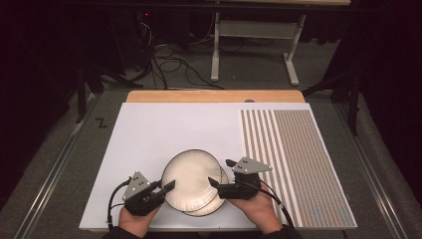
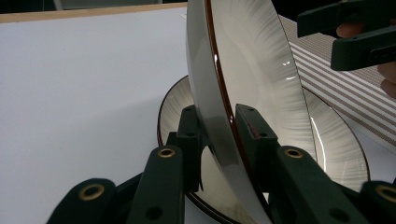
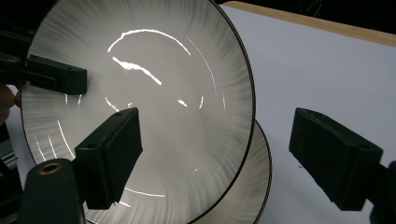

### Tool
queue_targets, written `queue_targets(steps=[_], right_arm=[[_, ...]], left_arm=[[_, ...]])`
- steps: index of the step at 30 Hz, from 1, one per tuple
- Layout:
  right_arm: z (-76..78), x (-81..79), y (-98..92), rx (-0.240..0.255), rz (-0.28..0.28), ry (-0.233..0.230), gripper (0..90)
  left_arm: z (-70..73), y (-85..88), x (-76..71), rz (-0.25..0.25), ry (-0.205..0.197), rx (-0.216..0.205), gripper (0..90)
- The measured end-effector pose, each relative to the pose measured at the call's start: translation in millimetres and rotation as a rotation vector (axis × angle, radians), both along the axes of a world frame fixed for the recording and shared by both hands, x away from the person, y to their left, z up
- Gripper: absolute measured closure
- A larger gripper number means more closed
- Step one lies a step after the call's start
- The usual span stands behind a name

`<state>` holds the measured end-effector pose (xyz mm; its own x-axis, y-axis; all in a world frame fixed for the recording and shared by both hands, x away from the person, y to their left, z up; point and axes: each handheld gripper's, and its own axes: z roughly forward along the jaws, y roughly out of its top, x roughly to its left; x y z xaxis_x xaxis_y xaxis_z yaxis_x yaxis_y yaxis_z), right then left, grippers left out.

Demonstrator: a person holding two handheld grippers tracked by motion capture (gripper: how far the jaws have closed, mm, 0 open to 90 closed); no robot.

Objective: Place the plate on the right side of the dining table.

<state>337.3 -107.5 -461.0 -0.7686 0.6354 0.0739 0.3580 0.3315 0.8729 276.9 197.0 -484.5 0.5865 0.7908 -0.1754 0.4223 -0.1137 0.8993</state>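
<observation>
Fingers of the left gripper (image 1: 168,187) are clamped on the upper plate (image 1: 191,178) at its left rim, seen from the high view over the white counter (image 1: 149,134); the right gripper (image 1: 222,173) is spread at the opposite rim. From the left gripper view, the rim is pinched between both pads — tilted above the lower plate (image 2: 341,149). From the right gripper view, open fingers (image 3: 109,156) straddle the edge untouched — the lift is best supported evenly before it is raised.

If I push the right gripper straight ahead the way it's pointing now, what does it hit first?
Most likely the upper plate. The right gripper stands open with that plate's rim between its jaws, so going on would slide them further over the rim. The left gripper holds the opposite edge. Depth is hard to judge.
</observation>
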Motion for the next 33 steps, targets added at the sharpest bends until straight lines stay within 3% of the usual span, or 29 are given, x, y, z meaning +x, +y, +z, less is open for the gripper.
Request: queue_targets(steps=[6, 12, 26, 33], right_arm=[[-12.8, 5.6, -0.7, -0.008, -0.021, 0.032, 24.6], [-22.9, 10.4, -0.5, 0.005, -0.007, 0.071, 42.2], [-31.5, 14.0, 1.2, 0.052, 0.004, 0.143, 65.3], [-28.3, 13.0, -1.6, 0.072, -0.007, 0.145, 70.9]], left_arm=[[0.8, -0.8, -0.8, -0.007, -0.012, 0.004, 73.3], [1.9, -2.4, -1.9, -0.016, -0.033, 0.004, 74.0], [2.1, -2.9, -1.6, -0.027, -0.04, 0.001, 74.6], [2.7, -1.6, -1.7, -0.031, -0.038, -0.014, 75.9]])
